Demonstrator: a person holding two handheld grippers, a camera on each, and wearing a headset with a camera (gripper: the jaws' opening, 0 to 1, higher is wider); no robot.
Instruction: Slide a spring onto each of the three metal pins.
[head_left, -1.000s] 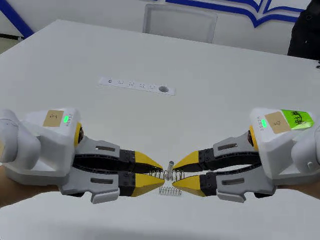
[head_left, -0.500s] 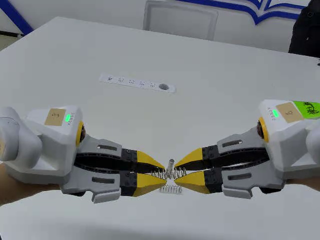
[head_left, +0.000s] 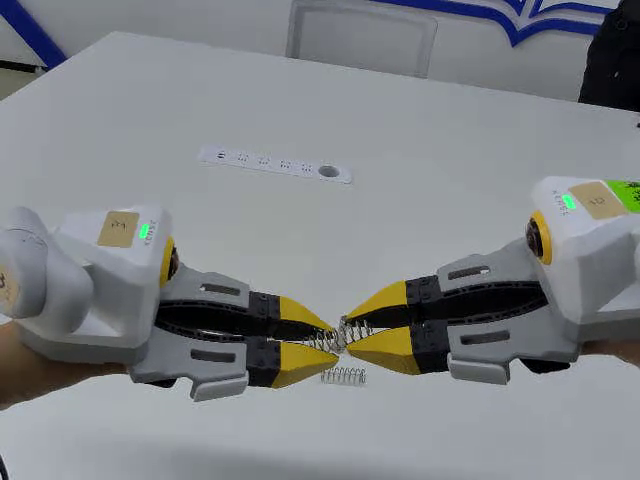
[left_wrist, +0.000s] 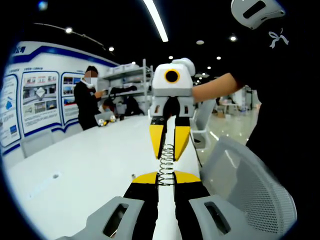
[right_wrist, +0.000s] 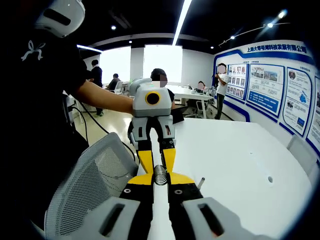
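Head view: a spring (head_left: 318, 343) is held level, long axis left to right, pinched at either end by the left gripper (head_left: 330, 345) and right gripper (head_left: 352, 334). A second spring (head_left: 343, 376) is laid on the table (head_left: 420, 150) just beside them. Handwriting on the tan stickers (head_left: 120, 229) cannot be read.

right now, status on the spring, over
Left gripper and right gripper both shut on one spring, tip to tip. Pin beside them, bare. Spare spring loose on table.
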